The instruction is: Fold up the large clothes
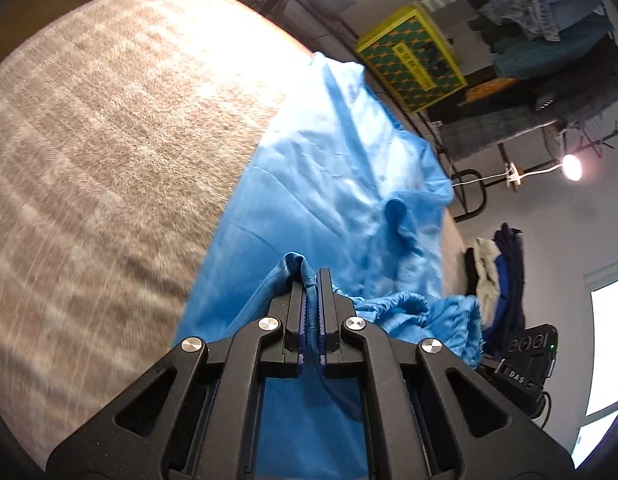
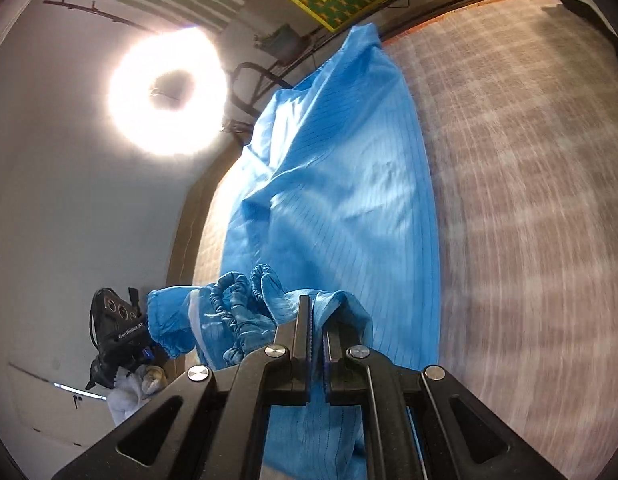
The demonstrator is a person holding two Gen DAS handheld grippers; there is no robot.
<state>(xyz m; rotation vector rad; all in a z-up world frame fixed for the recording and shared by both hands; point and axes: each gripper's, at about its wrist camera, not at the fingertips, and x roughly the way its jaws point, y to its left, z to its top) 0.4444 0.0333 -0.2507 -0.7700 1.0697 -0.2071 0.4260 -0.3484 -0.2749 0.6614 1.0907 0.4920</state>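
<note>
Fingers on left gripper (image 1: 311,280) and right gripper (image 2: 317,312) both clamped on blue coat (image 1: 329,168) edge; rest lies on bed (image 1: 109,140) toward 12 o'clock. We should keep tension even, lay hem flat w/o bunching.

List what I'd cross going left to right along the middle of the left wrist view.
Woven beige surface → blue garment spread on it → black frame off the far edge → lit lamp on the right.
</note>
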